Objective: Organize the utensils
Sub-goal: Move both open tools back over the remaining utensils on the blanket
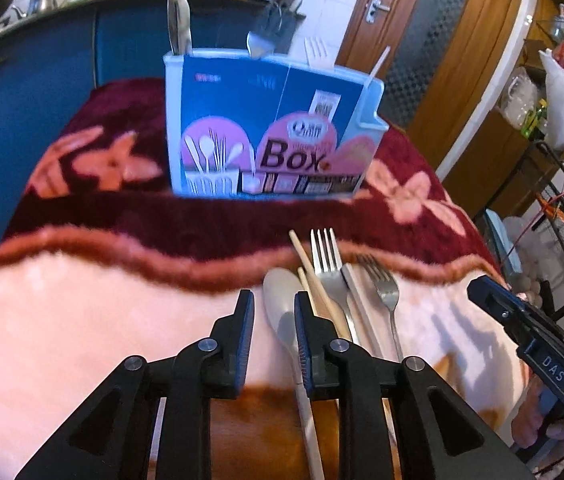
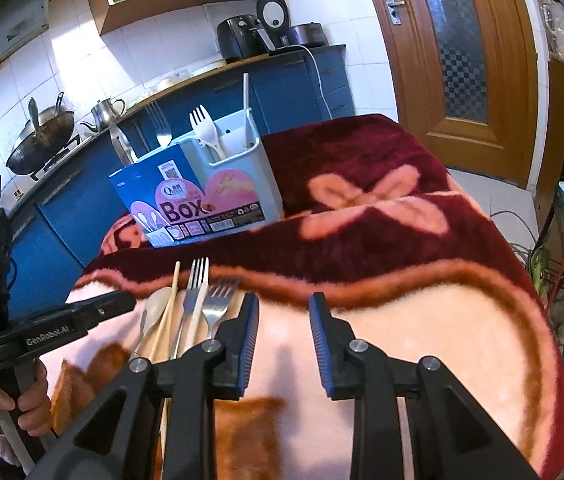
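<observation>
- Utensils lie in a loose bundle on the pink part of the blanket (image 1: 81, 340), heads pointing toward the far edge of the surface: a metal spoon (image 1: 282, 304), a pair of wooden chopsticks (image 1: 316, 280), a large fork (image 1: 328, 264), a pale flat chopstick (image 1: 362, 300) and a smaller fork (image 1: 384, 280).
- The left gripper (image 1: 271, 312) has its fingers released and parted, holding nothing; they straddle the spoon's bowl from above, and whether they touch it cannot be told.
- The right gripper (image 2: 284, 320) is likewise parted and empty, over bare blanket just right of the bundle.
- The utensil holder box (image 1: 265, 128) stands upright beyond the bundle, near the far edge, on the dark red part of the blanket.
- Already standing in it: metal tongs (image 1: 179, 20), a metal fork (image 2: 160, 126), a white plastic fork (image 2: 203, 126) and a white straw-like stick (image 2: 245, 108).
</observation>
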Demonstrator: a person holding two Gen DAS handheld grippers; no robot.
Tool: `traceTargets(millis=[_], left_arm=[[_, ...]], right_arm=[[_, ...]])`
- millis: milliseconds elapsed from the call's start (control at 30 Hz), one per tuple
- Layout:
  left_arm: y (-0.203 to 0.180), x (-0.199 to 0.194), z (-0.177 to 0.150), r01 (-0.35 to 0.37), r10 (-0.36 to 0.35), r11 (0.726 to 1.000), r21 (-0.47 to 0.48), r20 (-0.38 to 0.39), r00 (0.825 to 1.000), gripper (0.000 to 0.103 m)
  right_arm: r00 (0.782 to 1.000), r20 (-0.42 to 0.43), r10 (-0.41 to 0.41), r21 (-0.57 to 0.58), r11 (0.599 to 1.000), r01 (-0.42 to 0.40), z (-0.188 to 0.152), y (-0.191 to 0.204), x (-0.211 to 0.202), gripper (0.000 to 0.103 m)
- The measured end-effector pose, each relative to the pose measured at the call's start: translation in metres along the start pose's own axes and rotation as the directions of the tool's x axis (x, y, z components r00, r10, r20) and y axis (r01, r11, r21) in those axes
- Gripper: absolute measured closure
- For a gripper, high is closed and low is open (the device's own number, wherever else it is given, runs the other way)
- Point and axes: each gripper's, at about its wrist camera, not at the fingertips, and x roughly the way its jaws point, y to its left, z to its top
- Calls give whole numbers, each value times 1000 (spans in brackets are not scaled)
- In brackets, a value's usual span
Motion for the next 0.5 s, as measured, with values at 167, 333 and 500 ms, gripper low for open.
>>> traceTargets(millis=[167,333,500], left_arm=[[1,11,-1,-2,2,1000,-2,-40,999,78],[0,19,-3,14,-14,1000,-1,-70,997,70],[-3,24,0,28,-28,1000,2,-79,996,70]], right_arm=[[1000,-7,9,18,1000,-9,-3,-6,3,74],[1000,-14,20,30,999,-20,-5,-10,7,74],[1000,-18,26,42,999,-25,-6,-13,9,74]])
